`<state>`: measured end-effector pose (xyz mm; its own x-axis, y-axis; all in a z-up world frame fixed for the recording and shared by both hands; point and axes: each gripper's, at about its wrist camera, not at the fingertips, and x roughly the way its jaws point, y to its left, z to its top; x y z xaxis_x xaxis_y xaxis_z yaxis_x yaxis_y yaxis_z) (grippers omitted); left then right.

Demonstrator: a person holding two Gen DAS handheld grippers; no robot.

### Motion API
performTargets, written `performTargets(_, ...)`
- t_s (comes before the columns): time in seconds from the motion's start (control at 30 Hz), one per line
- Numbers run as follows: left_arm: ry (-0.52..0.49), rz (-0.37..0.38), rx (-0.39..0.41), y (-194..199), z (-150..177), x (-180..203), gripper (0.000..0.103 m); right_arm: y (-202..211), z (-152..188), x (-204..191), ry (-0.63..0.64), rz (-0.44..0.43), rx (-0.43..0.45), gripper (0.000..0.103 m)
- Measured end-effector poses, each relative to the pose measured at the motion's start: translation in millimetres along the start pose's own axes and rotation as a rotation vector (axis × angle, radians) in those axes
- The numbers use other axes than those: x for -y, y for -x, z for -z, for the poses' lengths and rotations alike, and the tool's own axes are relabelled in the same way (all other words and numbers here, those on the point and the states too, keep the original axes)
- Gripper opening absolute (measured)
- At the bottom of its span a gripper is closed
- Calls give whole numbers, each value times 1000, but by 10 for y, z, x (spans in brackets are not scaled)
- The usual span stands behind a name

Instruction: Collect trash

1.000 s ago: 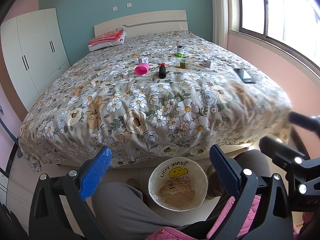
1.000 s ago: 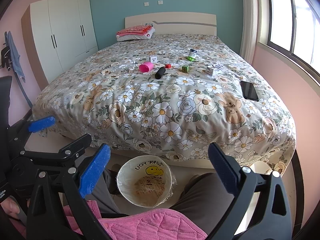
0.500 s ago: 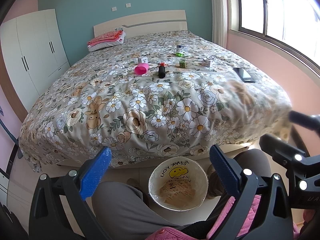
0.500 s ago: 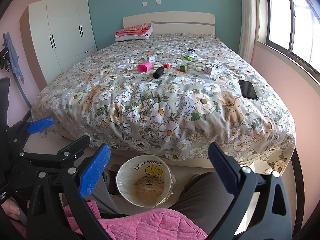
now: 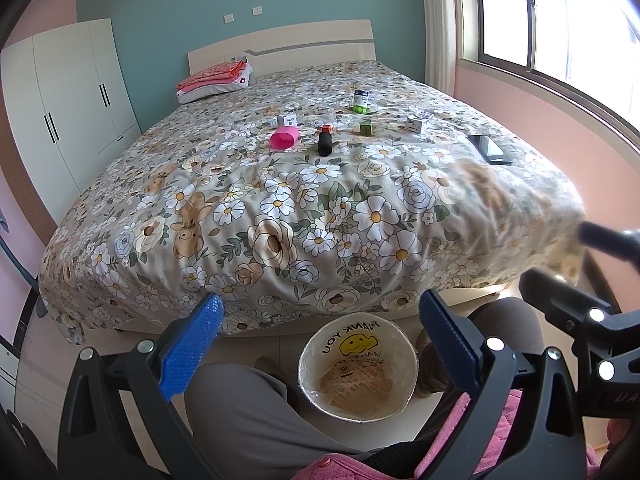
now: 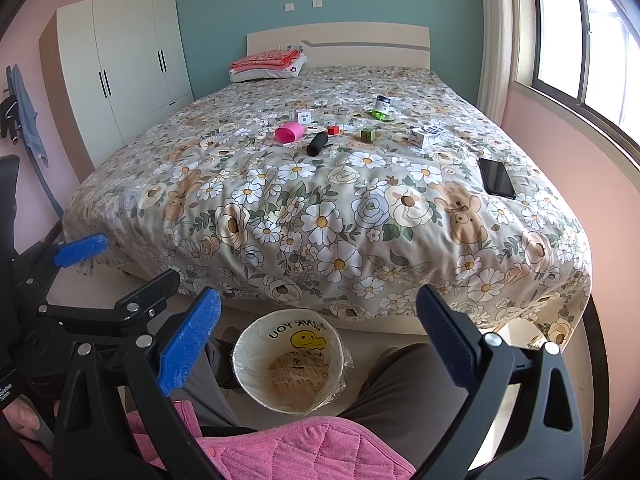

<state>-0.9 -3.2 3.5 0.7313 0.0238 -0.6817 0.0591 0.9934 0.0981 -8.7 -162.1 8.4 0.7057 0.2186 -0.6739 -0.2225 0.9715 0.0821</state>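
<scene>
Trash lies mid-bed, well beyond both claws: a pink cup (image 5: 284,138) on its side, a black tube (image 5: 325,144), a green cube (image 5: 365,127) and a white box (image 5: 418,124), labels too small to read. Left claw (image 5: 320,344) and right claw (image 6: 318,336) gape apart, empty, above the lined bin (image 6: 288,364) on the floor at the bed's foot edge; the person's knees partly hide the bin.

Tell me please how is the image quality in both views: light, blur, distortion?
Left wrist view: the window is overexposed to white, the bed corner at right looks smeared and blurred, and strong fisheye bending curves the wardrobe. Right wrist view: daylight is even and the floral cover and phone are sharp; the window is bright but less washed out; dark vignette fills the frame corners.
</scene>
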Motion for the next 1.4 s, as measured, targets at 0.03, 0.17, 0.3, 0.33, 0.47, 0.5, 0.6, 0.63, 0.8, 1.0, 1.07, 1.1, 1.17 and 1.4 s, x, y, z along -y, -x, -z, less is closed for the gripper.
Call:
performTargets(0.03,1,-1,1,5,6,-31,100,0,2,-1,0,0,0,96)
performTargets(0.17,1,-1,1,3,14,-47,100,-5,2,-1,1,1,-2,96)
performTargets(0.3,2,-2,1,5,20,-63,100,-5,3,0,0,1,-2,96)
performTargets(0.33,1,-2,1,5,21,-72,100,-5,0,-2,0,1,-2,96)
performTargets(0.47,1,-2,1,5,19,-55,100,-6,-2,0,1,1,-1,96)
performTargets(0.5,1,-2,1,4,21,-68,100,-8,-1,2,1,1,-1,96)
performTargets(0.6,0,-2,1,4,21,-52,100,-10,4,2,-1,-1,-4,96)
performTargets(0.63,0,-1,0,2,22,-60,100,-15,7,4,-1,0,-5,96)
performTargets(0.8,-14,9,6,-29,22,-80,100,-27,10,5,6,4,0,96)
performTargets(1.0,-37,21,12,-134,-93,-1,100,-76,-90,66,13,43,20,96)
performTargets(1.07,-37,26,10,-183,-176,16,100,-106,-202,126,5,42,24,96)
performTargets(1.1,-35,29,12,-208,-215,9,100,-123,-239,156,0,44,24,96)
performTargets(1.17,-34,32,16,-260,-311,18,100,-154,-325,209,-1,55,31,96)
performTargets(1.4,10,73,17,-539,-733,-6,100,-335,-721,458,-27,94,64,96)
